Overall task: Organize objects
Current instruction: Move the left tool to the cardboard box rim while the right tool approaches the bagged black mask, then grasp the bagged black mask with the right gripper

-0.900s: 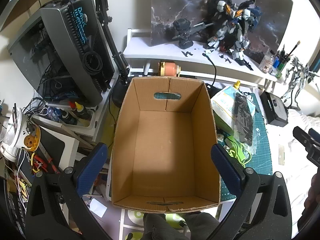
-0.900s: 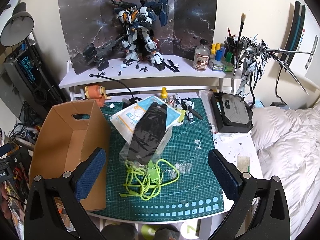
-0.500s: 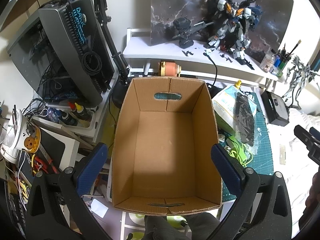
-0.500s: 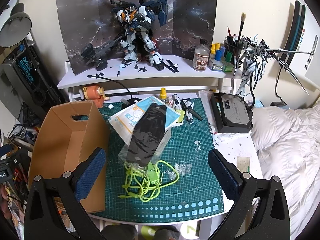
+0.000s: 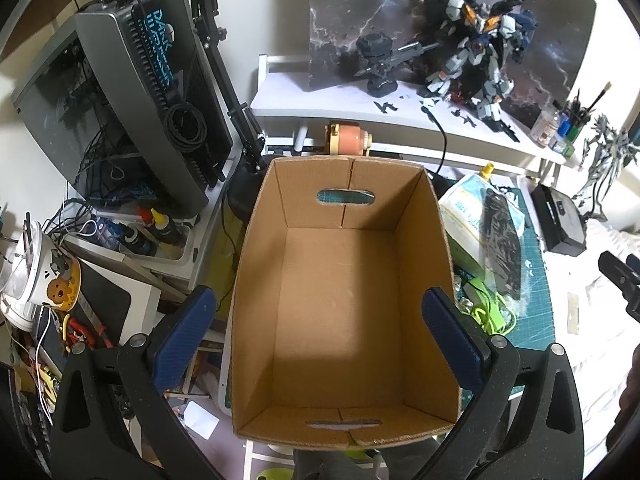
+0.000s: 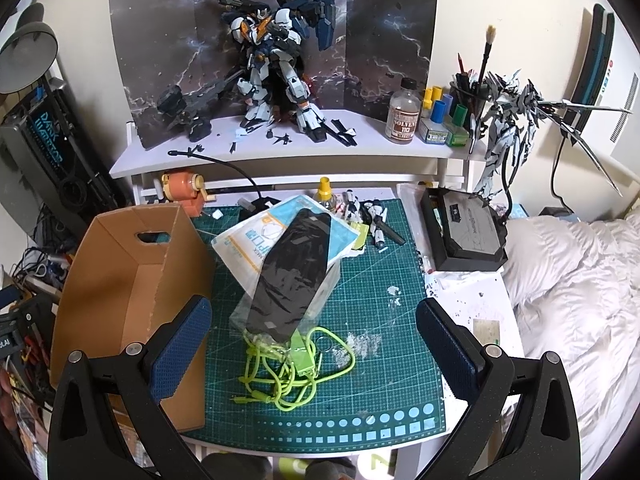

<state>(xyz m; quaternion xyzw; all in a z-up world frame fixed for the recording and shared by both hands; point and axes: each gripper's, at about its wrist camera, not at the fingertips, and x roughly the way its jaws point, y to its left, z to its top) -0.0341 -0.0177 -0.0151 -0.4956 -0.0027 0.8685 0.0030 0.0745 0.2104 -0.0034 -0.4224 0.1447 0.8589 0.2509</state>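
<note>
a: where's the left gripper point(image 5: 320, 332)?

b: above the cardboard box point(image 5: 344, 300), tilted down into it. its blue-padded fingers point(image 5: 182, 334) stand wide apart, one past each long wall, touching nothing. the inside of the box is bare.

a: and the box itself?

b: upright at the left edge of the green cutting mat point(image 6: 400, 280), a handle slot cut in each short wall.

a: the right gripper point(image 6: 312, 344)?

b: over the mat, also spread wide with nothing between its fingers point(image 6: 446, 350). below it lies a tangle of lime-green cable point(image 6: 296, 376), its upper part under a clear bag holding something flat and black point(image 6: 290, 276).

a: what's the bag leaning on?

b: a white and light-blue packet point(image 6: 256, 242), which sits just right of the box's far corner.

a: anything behind that?

b: a few small model figures point(image 6: 370, 216) near the back of the mat, a black case point(image 6: 466, 234) to the right, and a white shelf point(image 6: 280, 148) carrying a large blue and white robot model point(image 6: 280, 68) plus a solvent bottle point(image 6: 402, 114).

a: does either gripper touch the pile?

b: no, both hang clear of it.
</note>
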